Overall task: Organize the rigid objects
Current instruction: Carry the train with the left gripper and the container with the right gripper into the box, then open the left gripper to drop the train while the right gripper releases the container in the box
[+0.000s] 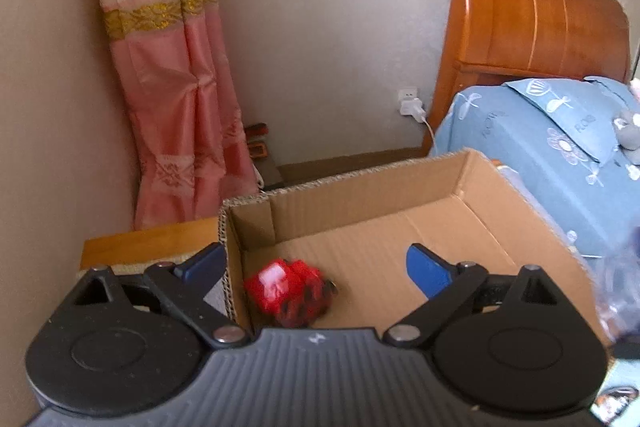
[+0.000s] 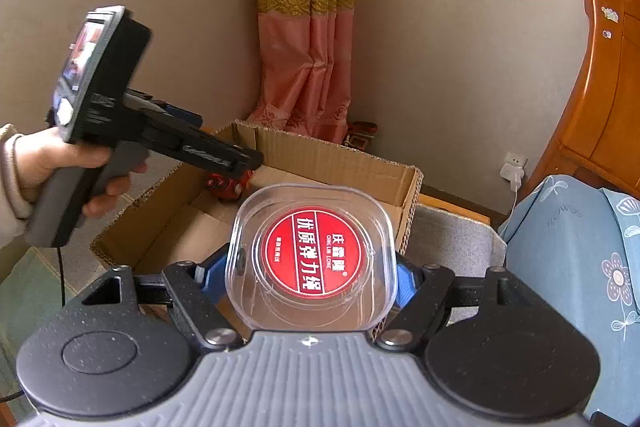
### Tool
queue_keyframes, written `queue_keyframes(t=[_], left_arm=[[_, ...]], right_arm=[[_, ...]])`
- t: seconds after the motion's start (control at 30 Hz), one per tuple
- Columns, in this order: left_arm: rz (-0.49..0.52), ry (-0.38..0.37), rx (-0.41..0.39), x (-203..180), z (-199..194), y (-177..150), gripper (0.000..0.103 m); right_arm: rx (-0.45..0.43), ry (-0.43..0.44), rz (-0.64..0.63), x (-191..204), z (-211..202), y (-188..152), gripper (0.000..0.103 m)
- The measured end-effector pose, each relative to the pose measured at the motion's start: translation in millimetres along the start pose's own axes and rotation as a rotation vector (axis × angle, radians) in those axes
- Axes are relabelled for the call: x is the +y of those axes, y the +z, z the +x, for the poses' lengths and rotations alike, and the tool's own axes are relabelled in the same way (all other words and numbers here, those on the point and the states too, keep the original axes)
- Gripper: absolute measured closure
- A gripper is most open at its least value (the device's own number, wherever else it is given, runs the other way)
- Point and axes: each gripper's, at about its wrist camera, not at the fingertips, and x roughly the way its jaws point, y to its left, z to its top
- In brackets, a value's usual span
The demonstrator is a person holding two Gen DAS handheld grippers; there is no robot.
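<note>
An open cardboard box [image 1: 460, 183] stands on the floor by the bed. A red toy car [image 1: 290, 291] lies in the box's near left corner; it also shows in the right wrist view [image 2: 226, 187]. My left gripper [image 1: 316, 267] is open and empty above the box, its jaws spread wide over the toy. It appears in the right wrist view [image 2: 244, 163], held by a hand. My right gripper [image 2: 308, 275] is shut on a clear plastic box with a red round label [image 2: 312, 255], held above the cardboard box's near edge [image 2: 408, 227].
A bed with a blue floral cover [image 1: 560, 155] and wooden headboard [image 1: 532, 11] stands to the right. A pink curtain [image 1: 176, 115] hangs in the corner. A wall socket with a charger [image 1: 410, 105] is behind the box. A grey mat [image 2: 452, 243] lies beside it.
</note>
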Motion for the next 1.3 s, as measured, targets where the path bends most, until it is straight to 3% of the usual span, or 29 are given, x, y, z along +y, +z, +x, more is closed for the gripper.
queue_keyframes(t=[0.2,0.33,0.63,0.87,0.9,0.93,0.97,1.3], left_arm=[[0.028,0.007,-0.013,-6,-30,-5,0.006],[0.029,0.041,-0.083,-8,-57,-15,0.004],[0.032,0.062,-0.134,-9,-105,-41,0.004],[0.015,0.065,-0.101,-4,-117,-67,0.004],[0.012,0.064,-0.091,-3,-116,-69,0.004],[0.01,0.066,-0.083,-3,-115,-70,0.004],[0.006,0.072,-0.077,-2,-115,-72,0.004],[-0.016,0.075,-0.065,-7,-137,-88,0.004]], right_arm=[[0.011,0.0,0.014,-5,9,5,0.022],[0.016,0.0,0.035,-11,20,13,0.022],[0.062,0.003,0.073,-19,61,37,0.022],[0.097,-0.006,0.09,-21,99,46,0.022],[0.088,-0.018,0.091,-21,101,47,0.016],[0.081,-0.032,0.095,-22,103,47,0.004],[0.074,-0.049,0.106,-23,102,47,0.0],[0.04,-0.024,0.12,-14,56,30,0.0]])
